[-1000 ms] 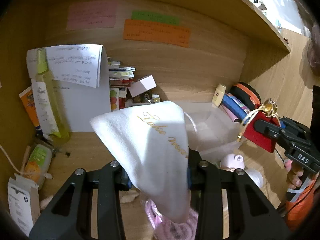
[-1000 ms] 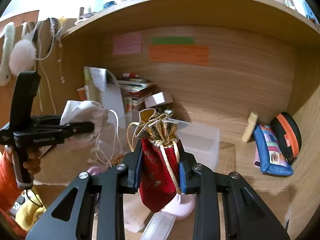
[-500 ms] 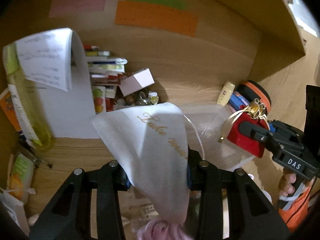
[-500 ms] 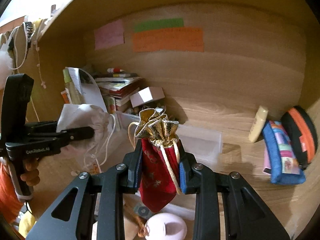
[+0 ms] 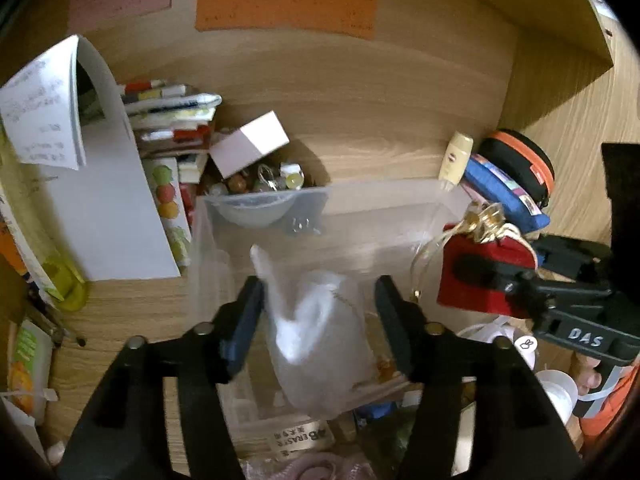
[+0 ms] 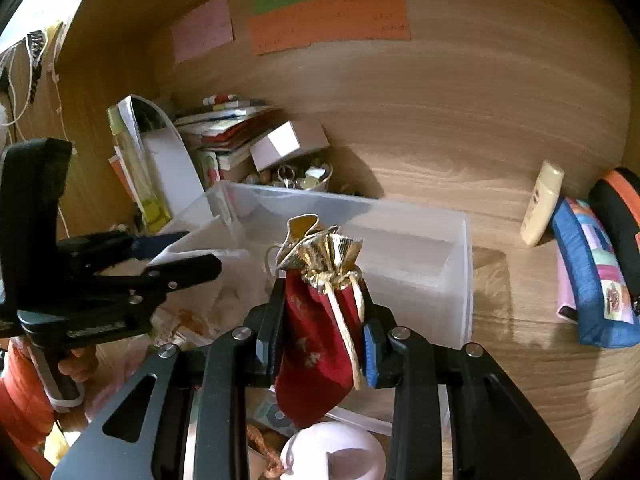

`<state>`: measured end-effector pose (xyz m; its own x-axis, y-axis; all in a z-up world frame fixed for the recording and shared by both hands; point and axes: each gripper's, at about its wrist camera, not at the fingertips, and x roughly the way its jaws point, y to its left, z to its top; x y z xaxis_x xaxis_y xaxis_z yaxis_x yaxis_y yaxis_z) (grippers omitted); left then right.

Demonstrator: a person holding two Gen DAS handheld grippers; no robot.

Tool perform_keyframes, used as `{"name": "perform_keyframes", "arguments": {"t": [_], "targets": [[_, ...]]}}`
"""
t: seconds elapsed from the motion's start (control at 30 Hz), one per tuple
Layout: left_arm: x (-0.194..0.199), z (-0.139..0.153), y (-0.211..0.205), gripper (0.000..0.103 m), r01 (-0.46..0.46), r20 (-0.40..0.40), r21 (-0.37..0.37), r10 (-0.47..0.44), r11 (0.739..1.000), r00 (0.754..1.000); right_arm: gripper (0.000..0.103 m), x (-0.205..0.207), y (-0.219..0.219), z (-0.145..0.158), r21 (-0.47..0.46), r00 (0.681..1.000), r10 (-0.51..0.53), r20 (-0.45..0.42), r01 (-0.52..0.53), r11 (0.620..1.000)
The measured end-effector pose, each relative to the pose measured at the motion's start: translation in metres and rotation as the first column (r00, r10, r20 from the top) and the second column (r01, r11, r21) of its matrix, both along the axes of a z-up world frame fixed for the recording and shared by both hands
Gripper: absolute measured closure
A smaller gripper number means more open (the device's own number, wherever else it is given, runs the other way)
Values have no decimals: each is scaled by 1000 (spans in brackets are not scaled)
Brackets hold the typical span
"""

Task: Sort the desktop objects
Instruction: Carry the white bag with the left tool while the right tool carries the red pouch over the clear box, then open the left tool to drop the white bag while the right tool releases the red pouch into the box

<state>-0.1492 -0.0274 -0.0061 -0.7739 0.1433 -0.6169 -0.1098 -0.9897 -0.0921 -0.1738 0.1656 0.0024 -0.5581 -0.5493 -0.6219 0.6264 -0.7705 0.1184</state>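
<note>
My left gripper point(image 5: 320, 316) hangs over a clear plastic bin point(image 5: 320, 196), and its jaws are opening. A white drawstring pouch point(image 5: 320, 344) sits loose and blurred between the spread fingers, inside the bin, with no pad pressing on it. The right gripper point(image 6: 322, 320) is shut on a red pouch with a gold top point(image 6: 316, 332), held upright just in front of the bin point(image 6: 456, 248). The left wrist view shows that red pouch point(image 5: 480, 276) and the right gripper point(image 5: 472, 268) at the bin's right side. From the right wrist, the left gripper point(image 6: 200, 250) shows at the bin's left end.
Behind the bin stand a stack of books point(image 5: 172, 120), a pink box point(image 5: 252, 144) and a bowl of trinkets point(image 5: 260, 184). A cream tube point(image 6: 542, 204), a blue pouch point(image 6: 592, 280) and an orange-black case point(image 6: 620, 208) lie right. Curled paper point(image 5: 44, 104) stands left.
The left jaws have spread and the white pouch has slipped from them down into the bin. Both grippers have come forward and lower over the bin. The right still grips the red pouch.
</note>
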Motion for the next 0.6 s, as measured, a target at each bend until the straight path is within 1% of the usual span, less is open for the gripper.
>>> {"name": "perform_keyframes", "arguments": {"t": [0.13,0.23,0.3,0.37,0.43,0.47,0.5,0.53,0.57,0.6], "targets": [[6,5,-1,36,-2,-31,1,2,1000,1000,74,-3,-1,-4,14,1000,-13,10,12,1000],[8,8,-2,30,-11,-52,-4,11,1000,999,73,-3,-2,-2,25,1000,-26,-10,26,999],[10,9,-2,30,-4,-56,1,4,1000,998,69,-1,-2,-2,35,999,-33,-24,34,999],[12,10,-1,29,10,-60,8,-9,1000,998,67,-1,-4,-1,40,999,-41,-33,42,998],[15,13,1,29,12,-73,0,-12,1000,997,61,0,-3,1,39,998,-49,-46,51,998],[18,16,0,29,7,-85,-2,-7,1000,996,49,0,-3,3,41,997,-55,-56,57,998],[21,20,-1,29,-6,-104,-5,5,1000,995,35,0,-3,4,43,996,-63,-65,66,997],[25,24,-2,28,-22,-125,-10,20,1000,992,29,2,-1,7,39,993,-81,-88,85,996],[30,29,-4,23,-40,-148,-18,37,999,988,26,3,1,10,34,990,-93,-109,97,995],[36,34,-5,19,-54,-169,-21,49,998,984,25,5,2,12,31,987,-101,-122,105,994]]}}
